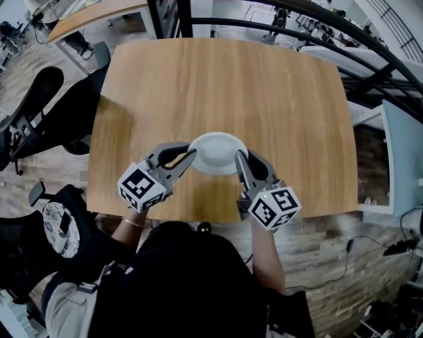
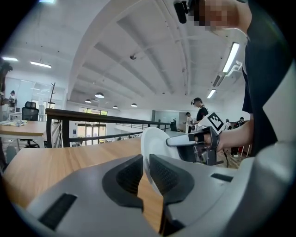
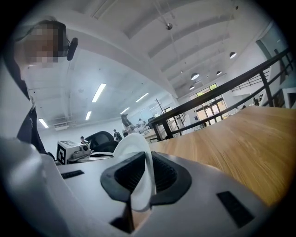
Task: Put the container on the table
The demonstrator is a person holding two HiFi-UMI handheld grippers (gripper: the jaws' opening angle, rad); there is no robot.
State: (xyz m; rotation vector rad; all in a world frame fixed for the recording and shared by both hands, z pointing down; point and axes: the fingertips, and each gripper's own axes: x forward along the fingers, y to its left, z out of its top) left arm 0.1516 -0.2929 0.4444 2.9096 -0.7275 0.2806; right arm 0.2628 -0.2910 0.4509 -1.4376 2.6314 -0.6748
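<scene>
A shallow white container (image 1: 216,152), round like a bowl, hangs just over the near part of the wooden table (image 1: 264,86). My left gripper (image 1: 191,153) is shut on its left rim and my right gripper (image 1: 239,157) is shut on its right rim. In the left gripper view the white container (image 2: 155,143) rises edge-on between the dark pads (image 2: 128,177), with the other gripper holding its far side. In the right gripper view the container (image 3: 138,159) is pinched between the black pads (image 3: 162,173). Whether its base touches the wood cannot be told.
The table's front edge (image 1: 198,214) lies just behind both grippers. Black office chairs (image 1: 30,105) stand to the left on the wood floor. A black railing (image 1: 344,39) curves past the far right corner. Another desk (image 1: 92,13) stands at the far left.
</scene>
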